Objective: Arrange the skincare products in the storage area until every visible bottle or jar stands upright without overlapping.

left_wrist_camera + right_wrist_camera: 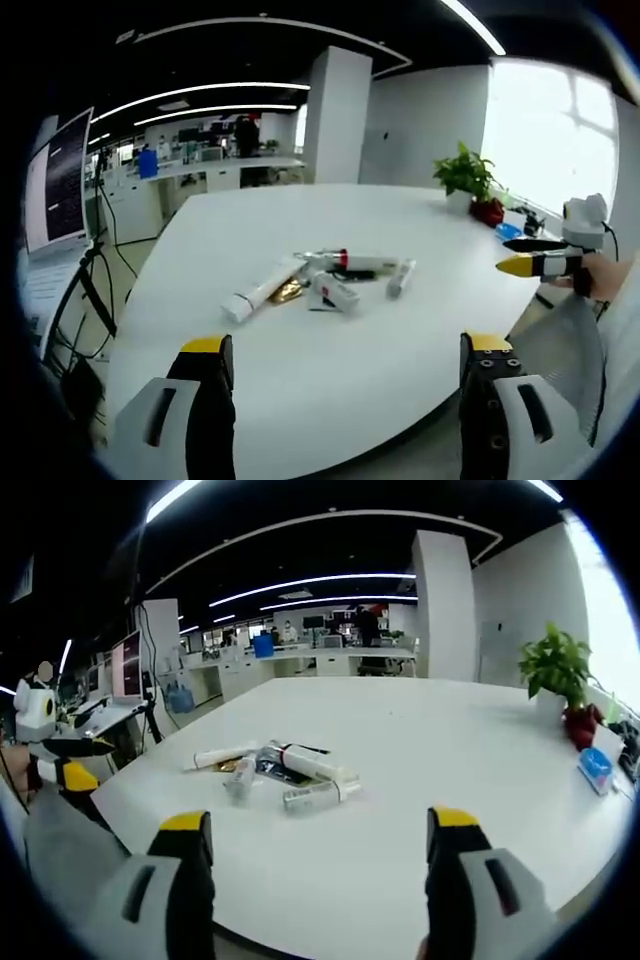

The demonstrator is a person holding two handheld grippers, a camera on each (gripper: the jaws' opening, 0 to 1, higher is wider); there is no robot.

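Several skincare products lie flat in a loose pile on the white table (300,380). Among them are a long white tube (262,290), a white bottle with a red band (355,262), a small tube (400,277) and a gold item (288,292). The right gripper view has the same pile: the tube (225,755), a long white bottle (310,763) and a clear-ended tube (320,795). My left gripper (346,345) is open and empty, short of the pile. My right gripper (320,820) is open too, also back from the pile. Each gripper shows in the other's view: right gripper (520,255), left gripper (85,762).
A potted plant in a red pot (468,180) (556,670) stands at the table's far side, with a blue item (595,770) near it. A monitor (58,180) on a stand is beside the table. Office desks and a white pillar (335,115) stand behind.
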